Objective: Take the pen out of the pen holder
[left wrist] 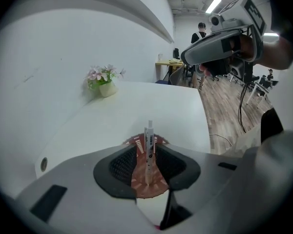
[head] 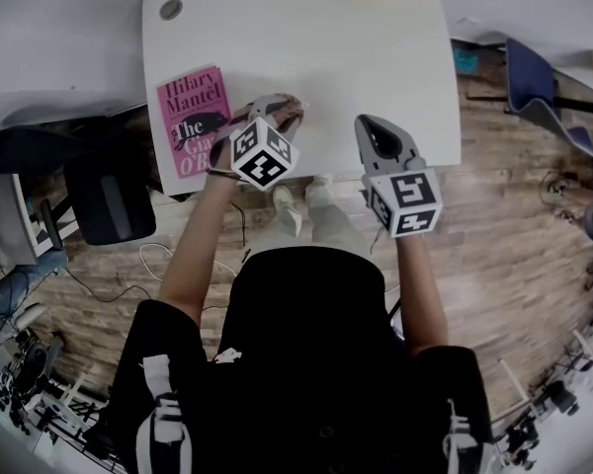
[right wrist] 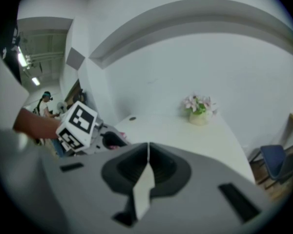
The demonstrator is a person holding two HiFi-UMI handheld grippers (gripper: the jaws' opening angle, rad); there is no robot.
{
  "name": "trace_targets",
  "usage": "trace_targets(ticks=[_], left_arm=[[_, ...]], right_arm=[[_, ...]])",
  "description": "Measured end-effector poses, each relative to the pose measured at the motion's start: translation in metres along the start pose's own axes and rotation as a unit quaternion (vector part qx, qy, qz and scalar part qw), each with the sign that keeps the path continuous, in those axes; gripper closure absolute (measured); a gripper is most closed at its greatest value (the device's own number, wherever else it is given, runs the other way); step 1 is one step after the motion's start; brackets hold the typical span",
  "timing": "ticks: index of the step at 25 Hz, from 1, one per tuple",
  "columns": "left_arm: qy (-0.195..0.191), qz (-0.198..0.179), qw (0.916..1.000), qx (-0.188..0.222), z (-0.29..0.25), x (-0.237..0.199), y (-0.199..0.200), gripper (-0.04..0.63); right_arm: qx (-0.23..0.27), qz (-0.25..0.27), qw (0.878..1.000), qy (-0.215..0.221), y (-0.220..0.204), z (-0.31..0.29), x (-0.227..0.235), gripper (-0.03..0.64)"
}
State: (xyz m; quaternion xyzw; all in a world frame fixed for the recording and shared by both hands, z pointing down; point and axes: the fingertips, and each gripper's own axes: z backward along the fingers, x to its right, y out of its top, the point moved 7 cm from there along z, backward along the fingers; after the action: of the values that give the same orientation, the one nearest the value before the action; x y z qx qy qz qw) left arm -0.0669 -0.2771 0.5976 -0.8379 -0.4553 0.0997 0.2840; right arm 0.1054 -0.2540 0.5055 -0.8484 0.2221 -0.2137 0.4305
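Lying beside pen holder (left wrist: 141, 184): pink book (head: 191, 126).

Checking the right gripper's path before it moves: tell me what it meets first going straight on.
Most likely the bare white table top, since the right gripper tilts down over it. The left gripper sits off to one side, the flower pot to the other; depth is uncertain.
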Motion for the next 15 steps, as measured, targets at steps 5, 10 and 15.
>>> trace_targets(ticks=[5, 10, 15], left_arm=[[-0.003, -0.018, 0.9997, -0.012, -0.0062, 0.001, 0.0039, 0.474], [0.01, -0.027, 0.9994, -0.018, -0.0092, -0.0003, 0.0047, 0.498], [0.012, -0.031, 0.9992, -0.021, -0.009, 0.0005, 0.0036, 0.518]], right_arm=[[-0.007, 0.001, 1.0, 0.003, -0.0024, -0.0014, -0.0002, 0.581], [-0.013, 0.001, 1.0, 0.007, -0.0057, -0.0036, -0.0013, 0.581], [-0.011, 0.007, 1.0, 0.009, -0.0046, -0.0047, -0.0043, 0.581]])
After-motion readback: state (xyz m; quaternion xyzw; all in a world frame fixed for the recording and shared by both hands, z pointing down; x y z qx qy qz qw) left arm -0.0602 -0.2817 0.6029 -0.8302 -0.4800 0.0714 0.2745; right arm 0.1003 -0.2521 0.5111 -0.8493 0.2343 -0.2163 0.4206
